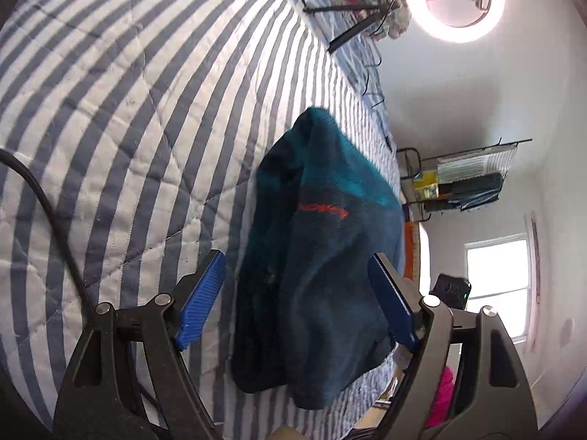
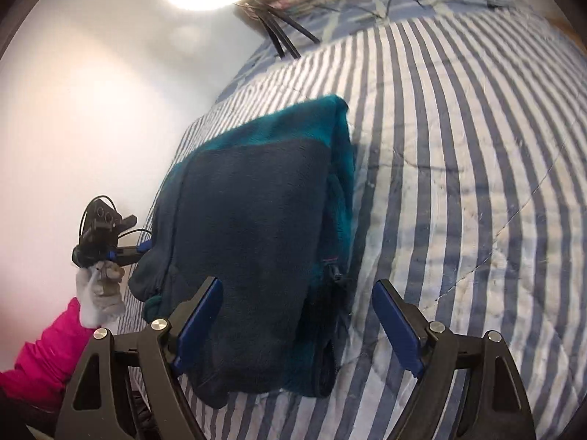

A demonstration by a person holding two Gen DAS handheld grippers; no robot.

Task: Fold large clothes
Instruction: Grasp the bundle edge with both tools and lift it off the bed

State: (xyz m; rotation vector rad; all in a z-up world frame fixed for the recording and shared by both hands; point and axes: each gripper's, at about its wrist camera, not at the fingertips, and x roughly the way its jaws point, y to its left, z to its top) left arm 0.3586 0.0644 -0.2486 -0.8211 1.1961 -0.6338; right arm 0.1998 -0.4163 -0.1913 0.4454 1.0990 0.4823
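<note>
Garment: folded teal-and-navy fleece jacket (image 2: 256, 227) near the striped quilted bed cover's (image 2: 458, 183) edge.
Left gripper (image 1: 297, 293): released, jaws wide.
Right gripper (image 2: 297, 315): released, empty.
Advice: square loose edges, press flat.

folded teal fleece (image 2: 264, 212) on striped quilt (image 2: 458, 183), right gripper (image 2: 297, 315) spread wide above it

We cannot read the blurred orange lettering (image 1: 323, 211) on the fleece jacket (image 1: 315, 256); shelf contents (image 1: 466, 179) indistinct.
</note>
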